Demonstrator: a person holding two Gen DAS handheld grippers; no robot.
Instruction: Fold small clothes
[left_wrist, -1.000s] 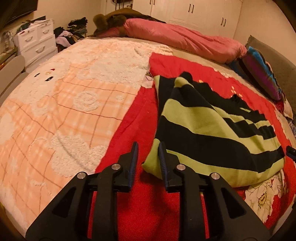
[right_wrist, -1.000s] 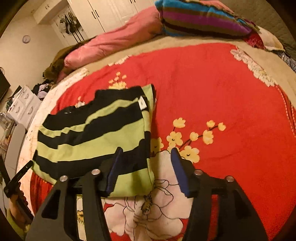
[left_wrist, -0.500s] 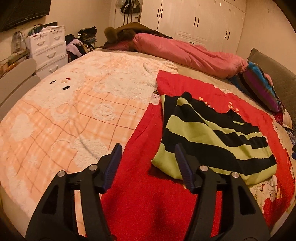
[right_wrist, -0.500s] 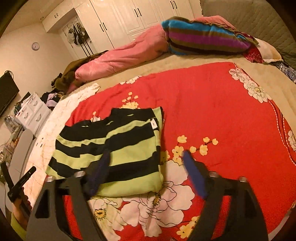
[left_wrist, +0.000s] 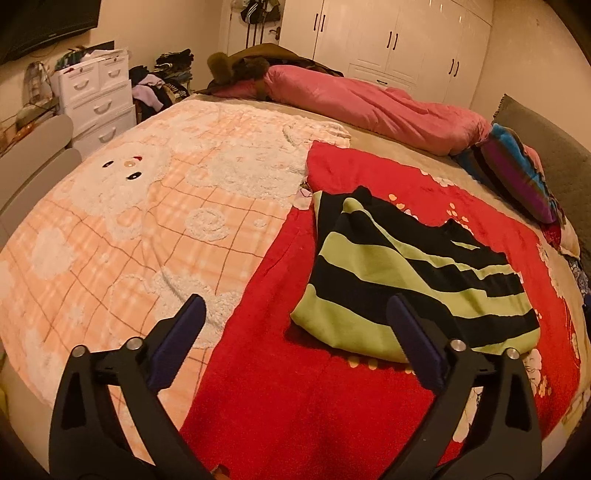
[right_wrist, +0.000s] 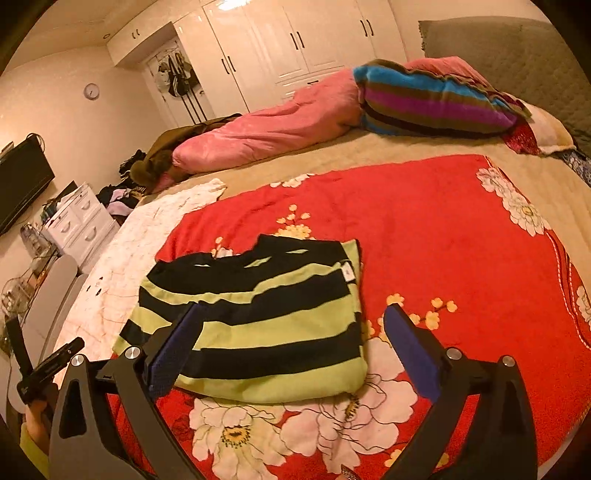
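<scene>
Over by the wall, far to the left of the striped garment, stands a white drawer unit (left_wrist: 99, 99) with a heap of clothes (left_wrist: 157, 86) beside it. Nearer, the peach checked blanket (left_wrist: 122, 229) with its fluffy white bear covers the left part of the bed, its edge meeting the red floral blanket (left_wrist: 295, 387).

The left gripper (left_wrist: 295, 343) hangs above the near edge of the bed with its jaws spread wide, holding nothing; its blue-padded fingers (left_wrist: 177, 343) sit to either side of the garment's near corner without touching it.

The green-and-black striped garment (left_wrist: 406, 288) lies folded into a flat, roughly square packet on the red floral blanket, a small white label (right_wrist: 348, 272) showing at its far right corner. One sleeve or edge pokes out dark along the far side.

The right gripper (right_wrist: 291, 354) is also wide open and empty, hovering over the garment's near edge, above the big white flowers printed on the blanket.

Beyond the garment a rolled pink duvet (right_wrist: 273, 133) lies across the bed, and to the right of that a bright striped blanket (right_wrist: 424, 103) rests against the grey headboard (right_wrist: 517, 51).
</scene>
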